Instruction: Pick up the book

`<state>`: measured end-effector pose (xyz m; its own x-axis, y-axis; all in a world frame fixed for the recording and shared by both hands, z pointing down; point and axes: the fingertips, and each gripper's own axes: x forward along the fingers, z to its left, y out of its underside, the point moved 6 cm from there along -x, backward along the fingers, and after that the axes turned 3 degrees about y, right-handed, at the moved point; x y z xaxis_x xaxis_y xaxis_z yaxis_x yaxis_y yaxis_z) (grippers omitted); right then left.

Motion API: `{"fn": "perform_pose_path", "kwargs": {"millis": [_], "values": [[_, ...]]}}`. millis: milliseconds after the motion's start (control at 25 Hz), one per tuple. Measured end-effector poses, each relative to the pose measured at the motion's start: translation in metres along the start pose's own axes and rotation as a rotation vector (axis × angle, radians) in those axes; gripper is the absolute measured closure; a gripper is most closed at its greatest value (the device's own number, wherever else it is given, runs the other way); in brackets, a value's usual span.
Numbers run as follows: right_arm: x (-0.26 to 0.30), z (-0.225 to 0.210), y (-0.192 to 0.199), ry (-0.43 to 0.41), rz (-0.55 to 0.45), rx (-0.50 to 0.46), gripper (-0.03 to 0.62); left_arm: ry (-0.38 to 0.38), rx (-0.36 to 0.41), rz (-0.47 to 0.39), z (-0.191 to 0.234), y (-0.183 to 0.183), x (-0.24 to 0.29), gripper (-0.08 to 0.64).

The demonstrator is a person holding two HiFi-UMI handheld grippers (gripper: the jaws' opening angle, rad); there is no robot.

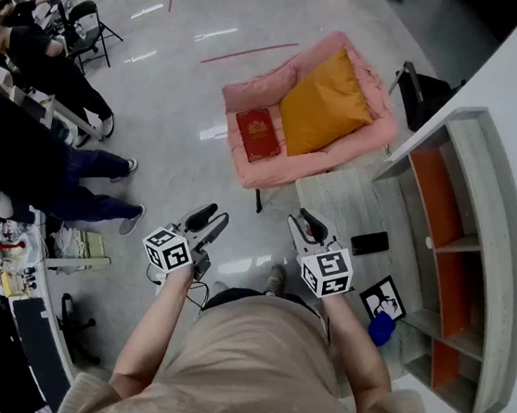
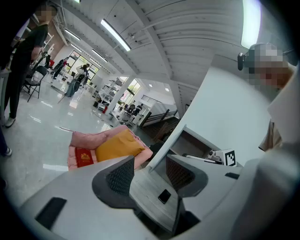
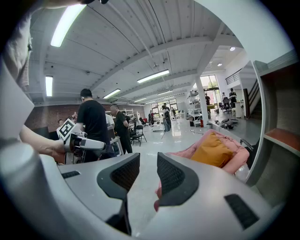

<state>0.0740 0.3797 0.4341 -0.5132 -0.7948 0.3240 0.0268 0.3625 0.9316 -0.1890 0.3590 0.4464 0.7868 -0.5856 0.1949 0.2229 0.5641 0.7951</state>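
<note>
A red hardcover book with a gold emblem [image 1: 259, 135] lies flat on the seat of a pink padded armchair [image 1: 260, 86], on the seat's left part, its long right edge just beside a mustard-yellow cushion [image 1: 326, 102] that fills the rest of the seat and leans on the backrest. The book's near short edge sits close to the seat's front lip, with bare pink fabric along its left side. The left gripper [image 1: 210, 220] and right gripper [image 1: 306, 224] hang in front of the person's torso, well apart from the chair, both with jaws spread and nothing between them. Glossy grey floor [image 1: 174, 97] lies open between grippers and chair. A pale wooden low table [image 1: 339, 201] bearing a black phone [image 1: 369, 243] stands just beside the chair's right corner, against a grey shelf unit with orange panels [image 1: 471, 302]
</note>
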Motion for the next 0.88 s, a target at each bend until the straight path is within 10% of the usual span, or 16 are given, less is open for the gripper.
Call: {"fn": "perform_pose_path", "kwargs": {"millis": [880], "values": [[0.022,-0.023,-0.001,-0.073,-0.008,0.128,0.469,-0.034,0.001,0.013,0.006,-0.004,0.025,0.341]]}}
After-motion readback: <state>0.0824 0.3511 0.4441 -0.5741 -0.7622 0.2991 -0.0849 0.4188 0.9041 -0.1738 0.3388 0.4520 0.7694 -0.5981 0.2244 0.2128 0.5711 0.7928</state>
